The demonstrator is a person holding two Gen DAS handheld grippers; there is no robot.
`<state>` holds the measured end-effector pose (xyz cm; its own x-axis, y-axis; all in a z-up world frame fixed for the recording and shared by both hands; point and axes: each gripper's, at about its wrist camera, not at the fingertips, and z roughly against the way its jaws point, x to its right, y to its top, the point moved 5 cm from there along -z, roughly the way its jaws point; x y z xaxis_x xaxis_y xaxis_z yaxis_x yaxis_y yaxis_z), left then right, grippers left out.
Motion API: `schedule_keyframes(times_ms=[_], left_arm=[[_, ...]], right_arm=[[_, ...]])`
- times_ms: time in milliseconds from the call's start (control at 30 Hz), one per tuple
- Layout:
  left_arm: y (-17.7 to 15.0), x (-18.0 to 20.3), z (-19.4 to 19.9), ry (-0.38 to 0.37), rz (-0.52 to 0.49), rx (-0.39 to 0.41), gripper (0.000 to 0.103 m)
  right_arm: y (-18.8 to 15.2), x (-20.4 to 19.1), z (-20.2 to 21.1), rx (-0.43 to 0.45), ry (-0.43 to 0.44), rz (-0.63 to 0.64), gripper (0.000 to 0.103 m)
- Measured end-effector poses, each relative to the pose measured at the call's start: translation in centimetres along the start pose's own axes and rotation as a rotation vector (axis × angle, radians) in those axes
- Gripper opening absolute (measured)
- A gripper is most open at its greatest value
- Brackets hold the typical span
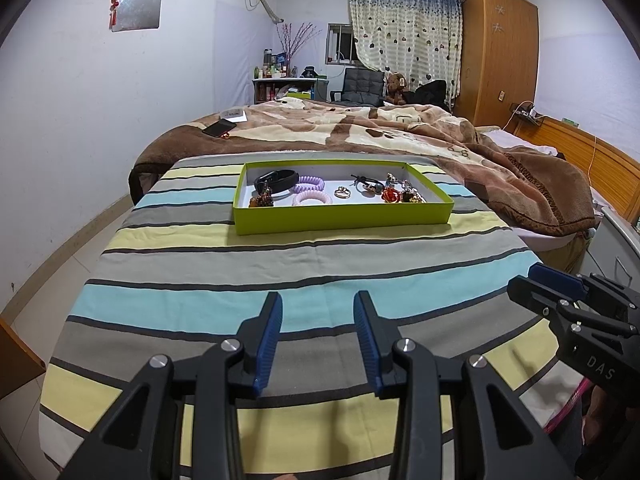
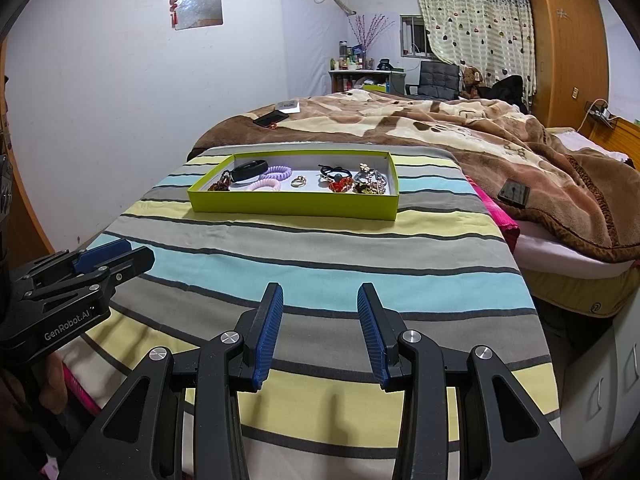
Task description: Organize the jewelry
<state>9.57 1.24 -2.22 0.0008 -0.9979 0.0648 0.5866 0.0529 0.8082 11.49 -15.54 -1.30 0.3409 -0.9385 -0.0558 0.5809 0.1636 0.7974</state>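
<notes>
Both grippers sat nearest the lens: left gripper (image 1: 318, 336) w/ jaws wide apart and empty, right gripper (image 2: 320, 330) likewise wide and holding nothing, each hovering over the near end of the striped cloth (image 1: 280, 264). Farther back on that cloth lay the green tray (image 1: 344, 216), well apart from both. Inside it: black band (image 1: 277, 180) at left, purple coil ties (image 1: 309, 185) beside it, small rings (image 1: 342, 192) mid-tray, misc. jewelry (image 1: 400, 194) at right.

The striped cloth (image 1: 280, 264) runs in bands of grey, pale yellow and light blue with thin dark lines. The tray (image 1: 344, 218) is lime green outside, white inside, holding lilac and pink coil bands (image 1: 310, 190). Both black tools carry blue pads (image 1: 267, 344).
</notes>
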Motion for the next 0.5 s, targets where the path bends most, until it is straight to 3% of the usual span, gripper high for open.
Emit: schedule_keyframes(times_ms=[500], left_arm=[[-0.24, 0.1, -0.13, 0.008, 0.001, -0.016, 0.038]], right_arm=[[-0.08, 0.04, 0.07, 0.0, -0.001, 0.001, 0.04]])
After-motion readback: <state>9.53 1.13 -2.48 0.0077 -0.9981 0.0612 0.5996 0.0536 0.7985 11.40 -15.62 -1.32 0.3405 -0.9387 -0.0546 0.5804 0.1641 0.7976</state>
